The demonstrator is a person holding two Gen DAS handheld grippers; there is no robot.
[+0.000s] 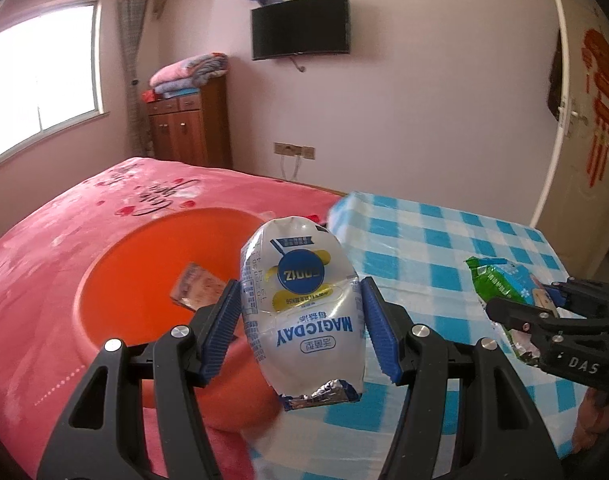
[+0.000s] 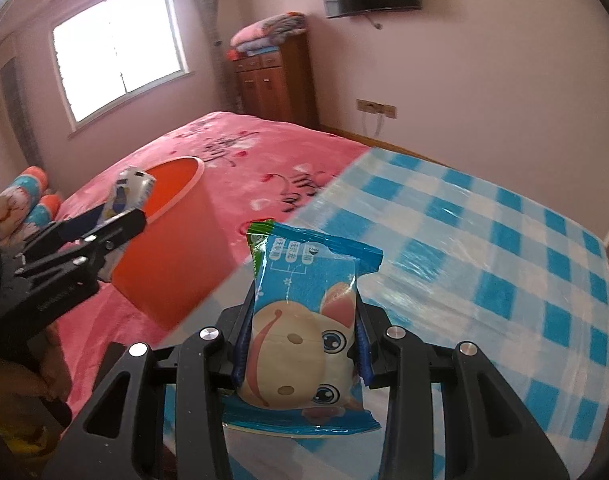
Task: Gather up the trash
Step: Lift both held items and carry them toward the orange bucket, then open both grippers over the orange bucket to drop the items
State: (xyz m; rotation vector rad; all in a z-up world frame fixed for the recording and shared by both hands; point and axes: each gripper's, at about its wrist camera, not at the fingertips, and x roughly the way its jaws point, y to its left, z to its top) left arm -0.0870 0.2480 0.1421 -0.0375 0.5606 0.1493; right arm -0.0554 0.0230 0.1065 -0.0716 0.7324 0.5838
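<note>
One white pouch (image 1: 300,312) reads "MAGICDAY"; "ZIOOZ".

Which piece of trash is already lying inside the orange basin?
On the pink bedspread beside the blue-checked tablecloth sits the round orange plastic basin. Inside lies one small flat crumpled pinkish wrapper, the only trash not clamped: the white pouch and the blue cartoon packet are in grippers.
</note>
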